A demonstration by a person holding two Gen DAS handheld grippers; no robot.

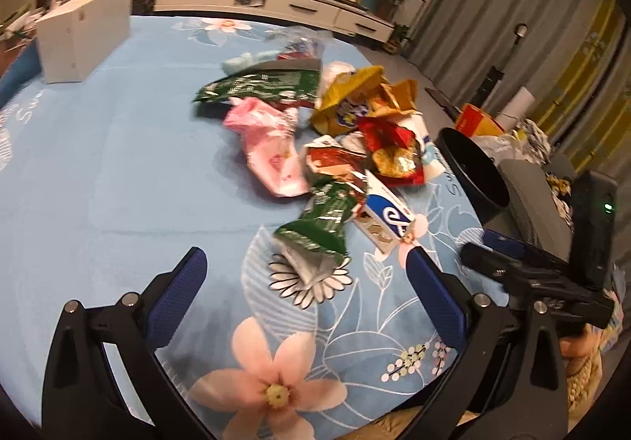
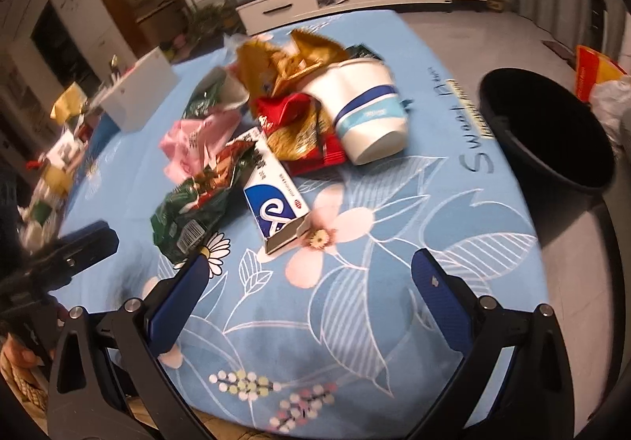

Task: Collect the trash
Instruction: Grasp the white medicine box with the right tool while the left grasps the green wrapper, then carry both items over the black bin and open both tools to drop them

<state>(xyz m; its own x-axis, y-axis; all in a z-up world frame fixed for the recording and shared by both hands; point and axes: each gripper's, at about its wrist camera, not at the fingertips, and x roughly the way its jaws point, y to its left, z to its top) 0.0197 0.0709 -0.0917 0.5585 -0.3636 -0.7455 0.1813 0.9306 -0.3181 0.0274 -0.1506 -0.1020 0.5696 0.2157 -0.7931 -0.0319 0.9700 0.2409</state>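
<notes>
Both grippers, left (image 1: 305,282) and right (image 2: 307,278), are hanging open and empty; trash pile (image 1: 335,132) is lying uncollected at 12 o'clock, bin (image 2: 552,132) at 2 o'clock.

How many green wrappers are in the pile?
2: near green wrapper beside the blue-and-white carton; far green wrapper behind the pink wrapper. Others may be buried.
</notes>
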